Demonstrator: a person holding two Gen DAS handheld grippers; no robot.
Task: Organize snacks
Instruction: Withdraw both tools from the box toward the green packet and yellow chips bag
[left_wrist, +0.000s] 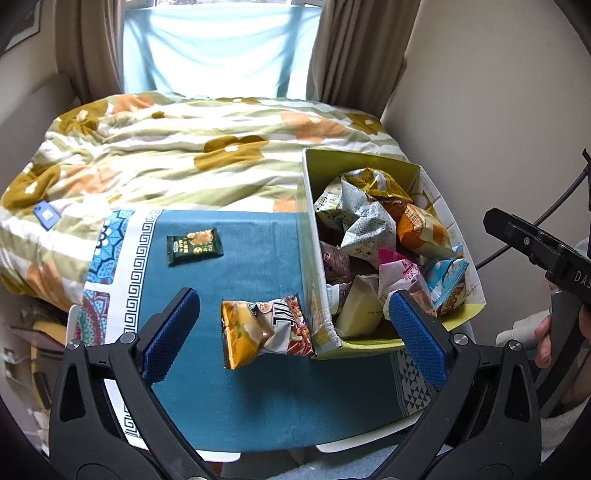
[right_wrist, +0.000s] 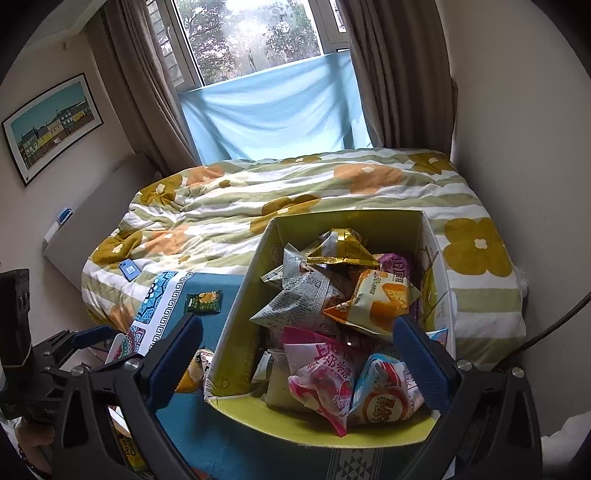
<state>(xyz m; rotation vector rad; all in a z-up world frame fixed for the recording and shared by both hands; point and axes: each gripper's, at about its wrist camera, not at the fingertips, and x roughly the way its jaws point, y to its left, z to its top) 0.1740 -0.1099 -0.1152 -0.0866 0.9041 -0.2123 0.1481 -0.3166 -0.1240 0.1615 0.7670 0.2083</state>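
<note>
A yellow-green cardboard box full of several snack packets stands on the right of a teal cloth. An orange and red snack bag lies on the cloth against the box's left wall. A small dark green packet lies farther back on the cloth. My left gripper is open above the orange bag, nothing between its blue pads. My right gripper hovers open over the box, above a pink packet and a blue one. It holds nothing.
The cloth covers a small table set against a bed with a flowered quilt. A blue phone lies on the quilt at left. A wall stands right of the box. A person's hand grips the right tool's handle.
</note>
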